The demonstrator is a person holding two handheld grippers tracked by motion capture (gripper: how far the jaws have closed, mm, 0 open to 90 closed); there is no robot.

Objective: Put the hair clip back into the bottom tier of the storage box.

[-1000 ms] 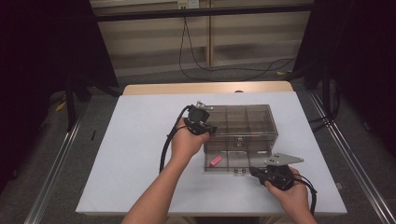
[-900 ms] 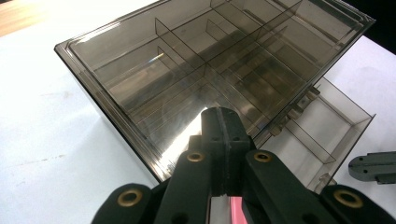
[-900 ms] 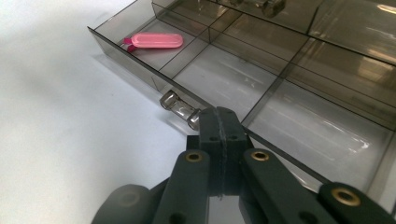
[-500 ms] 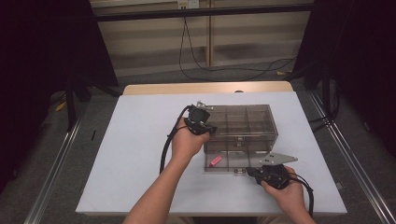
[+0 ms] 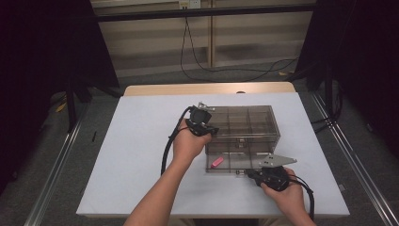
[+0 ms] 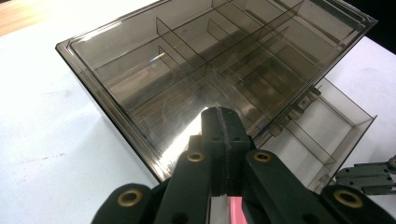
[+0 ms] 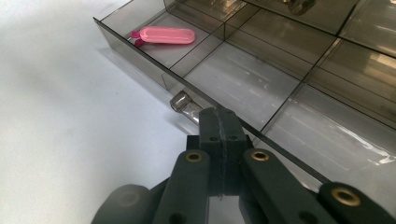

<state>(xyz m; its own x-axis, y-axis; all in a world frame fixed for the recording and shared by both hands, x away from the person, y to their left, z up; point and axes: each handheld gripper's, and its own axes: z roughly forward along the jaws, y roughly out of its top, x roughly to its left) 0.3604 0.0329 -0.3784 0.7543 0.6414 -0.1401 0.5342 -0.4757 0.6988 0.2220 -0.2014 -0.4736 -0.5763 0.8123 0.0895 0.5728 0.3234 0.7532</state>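
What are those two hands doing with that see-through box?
A person steadies a smoky clear drawer box with the shut left gripper resting on its top. The shut right gripper sits at the front wall of the bottom drawer, right by its little handle. That drawer is pulled out, and a pink clip lies in its end compartment.

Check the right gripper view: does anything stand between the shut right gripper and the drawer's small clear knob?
Nothing visible does. The right gripper sits right beside the knob on the front wall of the open drawer. The pink object lies inside, in a far corner compartment.
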